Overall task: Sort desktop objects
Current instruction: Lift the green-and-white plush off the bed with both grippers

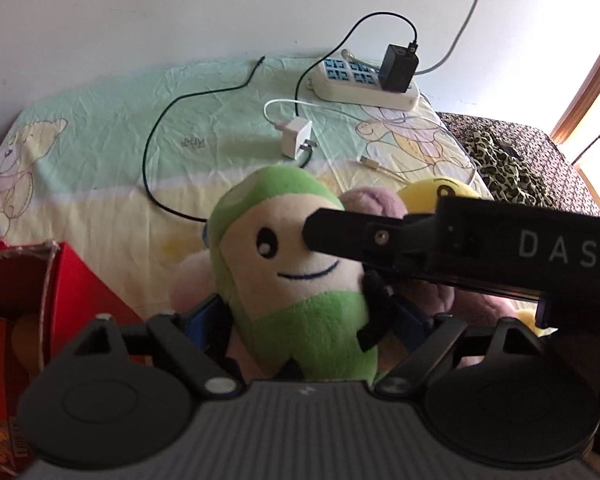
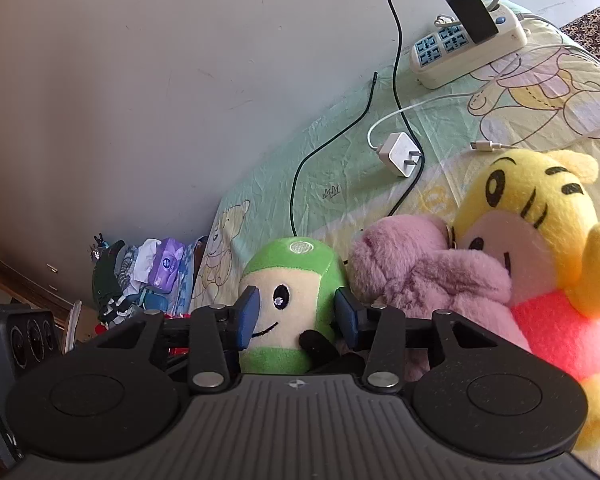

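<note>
Item 1: green plush toy (image 2: 292,300), upright on the cartoon-print sheet (image 1: 100,120), long axis vertical, face toward both cameras. I read it as the thing in hand.

Item 2: right gripper (image 2: 296,316). Its 2 blue pads stand part open on either side of the toy's head, close to the plush; whether they press it I cannot tell.

Item 3: left gripper (image 1: 304,320). Its pads sit low at the toy's flanks, half hidden by plush, so I cannot tell its opening or hold. The toy lies straight ahead of both (neither hand clearly nearer).

Item 4: red box (image 1: 60,280), seen only in the left view, left of the toy; my guess is it is the sorting bin.

Item 5: pink plush (image 2: 428,272) and yellow bear (image 2: 540,240), fully shown only in the right view, touching each other, just right of the toy.
</note>
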A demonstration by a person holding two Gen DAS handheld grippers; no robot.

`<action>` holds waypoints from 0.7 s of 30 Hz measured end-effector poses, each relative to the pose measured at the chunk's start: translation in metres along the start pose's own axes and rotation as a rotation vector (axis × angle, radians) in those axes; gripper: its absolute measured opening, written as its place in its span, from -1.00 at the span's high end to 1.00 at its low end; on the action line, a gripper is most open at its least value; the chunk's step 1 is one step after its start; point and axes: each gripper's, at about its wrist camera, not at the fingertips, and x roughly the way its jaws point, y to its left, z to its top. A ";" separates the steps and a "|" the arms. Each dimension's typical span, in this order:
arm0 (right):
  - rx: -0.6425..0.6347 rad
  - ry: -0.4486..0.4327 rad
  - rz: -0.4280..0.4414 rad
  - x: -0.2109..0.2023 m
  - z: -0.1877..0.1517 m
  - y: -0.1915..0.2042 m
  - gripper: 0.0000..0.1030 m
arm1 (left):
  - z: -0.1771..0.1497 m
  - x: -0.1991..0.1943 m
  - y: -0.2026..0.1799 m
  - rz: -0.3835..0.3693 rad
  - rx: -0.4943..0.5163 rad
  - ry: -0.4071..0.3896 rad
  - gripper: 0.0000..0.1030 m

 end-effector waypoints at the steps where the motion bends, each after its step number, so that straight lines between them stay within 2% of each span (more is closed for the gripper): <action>1: -0.002 -0.002 0.003 0.001 0.001 0.000 0.11 | 0.001 0.000 0.001 0.000 -0.003 -0.004 -0.69; 11: -0.060 0.005 0.021 -0.003 0.003 0.002 0.17 | 0.001 -0.008 -0.005 -0.004 0.014 -0.043 -0.60; 21: -0.188 -0.039 0.037 -0.039 -0.017 0.036 0.18 | -0.013 -0.057 -0.013 -0.001 0.028 -0.126 -0.58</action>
